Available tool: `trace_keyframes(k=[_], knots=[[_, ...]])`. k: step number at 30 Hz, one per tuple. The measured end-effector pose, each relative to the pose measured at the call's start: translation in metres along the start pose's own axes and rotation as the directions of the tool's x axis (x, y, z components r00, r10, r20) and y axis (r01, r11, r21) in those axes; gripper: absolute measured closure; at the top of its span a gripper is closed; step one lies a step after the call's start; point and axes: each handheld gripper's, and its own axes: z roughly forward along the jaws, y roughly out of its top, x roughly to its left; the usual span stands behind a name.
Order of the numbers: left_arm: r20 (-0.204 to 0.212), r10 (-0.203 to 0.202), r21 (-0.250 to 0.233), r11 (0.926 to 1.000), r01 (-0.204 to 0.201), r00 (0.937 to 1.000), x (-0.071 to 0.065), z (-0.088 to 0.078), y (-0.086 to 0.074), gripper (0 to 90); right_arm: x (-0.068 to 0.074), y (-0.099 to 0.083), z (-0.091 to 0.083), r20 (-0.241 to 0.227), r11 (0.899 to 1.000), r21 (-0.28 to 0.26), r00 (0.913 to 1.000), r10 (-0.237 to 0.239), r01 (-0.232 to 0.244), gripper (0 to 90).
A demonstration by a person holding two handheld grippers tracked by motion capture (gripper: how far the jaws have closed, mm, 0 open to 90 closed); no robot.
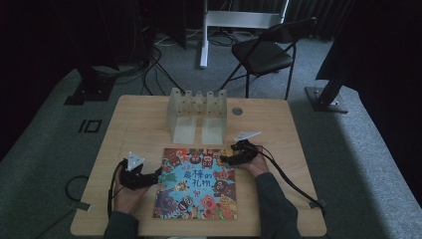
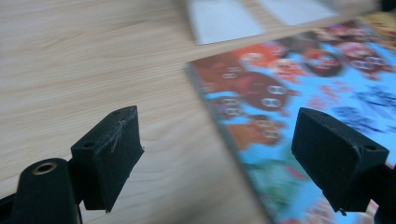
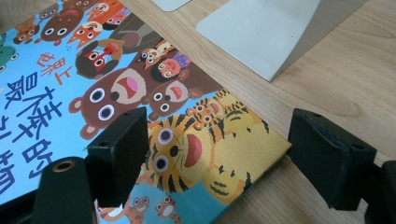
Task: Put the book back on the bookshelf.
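A picture book (image 1: 196, 184) with a blue cover full of cartoon animals lies flat on the wooden table (image 1: 134, 124), near its front edge. My left gripper (image 1: 158, 175) is at the book's left edge, open. In the left gripper view its jaws (image 2: 215, 154) stand wide apart, with the book's edge (image 2: 299, 93) running between them and neither pad touching it. My right gripper (image 1: 224, 159) sits at the book's far right corner, also open. In the right gripper view (image 3: 219, 158) the tiger corner of the book (image 3: 205, 149) lies between the spread pads.
A pale metal book rack (image 1: 197, 114) with upright dividers stands just behind the book; its flat base plates (image 3: 266, 32) lie close to the book's far edge. A black folding chair (image 1: 263, 52) stands beyond the table. Cables trail off both sides.
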Motion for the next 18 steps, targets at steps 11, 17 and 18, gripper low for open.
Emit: trace_keyframes(k=[11,17,18], knots=[[0.115,0.14,0.014,0.9898,-0.142,0.9835,-0.049,-0.012,-0.006,14.7,-0.005,-0.001,-0.007,-0.046,0.997,-0.056,0.9979,0.045,-0.048,22.9],[0.157,0.209,-0.026,0.9778,-0.208,0.9652,-0.066,-0.023,-0.007,11.6,-0.005,0.001,-0.01,-0.05,0.997,-0.069,0.9979,0.042,-0.046,23.0],[0.157,0.21,-0.025,0.9776,-0.209,0.965,-0.068,-0.023,-0.008,10.0,-0.004,0.002,-0.012,-0.051,0.996,-0.074,0.9978,0.042,-0.046,23.0]])
